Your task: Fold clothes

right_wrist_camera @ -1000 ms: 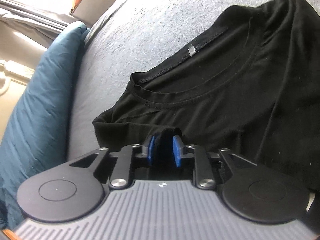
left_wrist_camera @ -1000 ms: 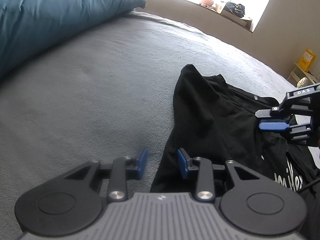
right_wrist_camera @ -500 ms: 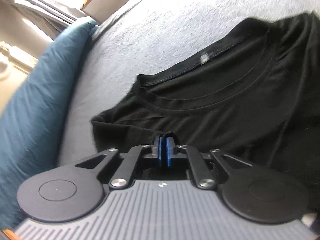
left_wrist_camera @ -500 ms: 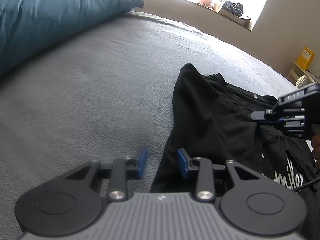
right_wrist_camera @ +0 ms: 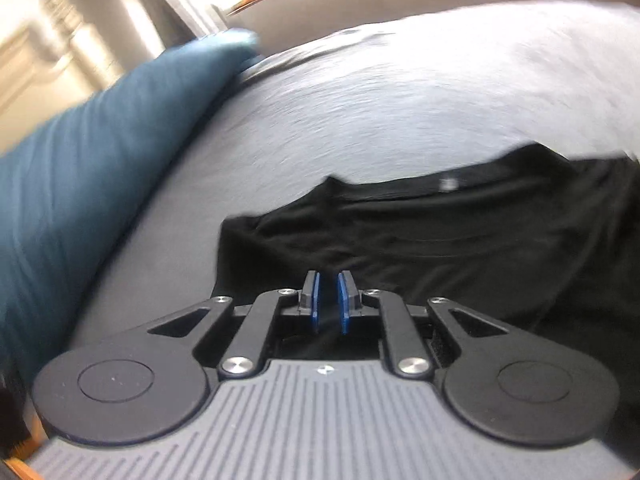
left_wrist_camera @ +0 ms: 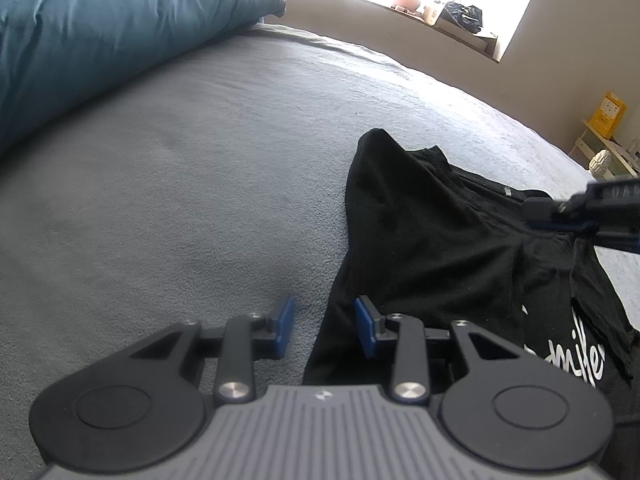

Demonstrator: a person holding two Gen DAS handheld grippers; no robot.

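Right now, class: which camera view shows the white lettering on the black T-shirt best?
The left wrist view: the white lettering shows on the black T-shirt at lower right. The right wrist view, blurred, shows only plain black cloth and the collar.

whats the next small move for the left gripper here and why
Probably ease the left gripper forward and close on the black t-shirt edge: its jaws are open and empty at the hem, while the right gripper, jaws opening slightly, has fabric between its pads.

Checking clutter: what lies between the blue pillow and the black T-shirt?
Only bare grey bedspread between the pillow and T-shirt, clearest in the left wrist view.
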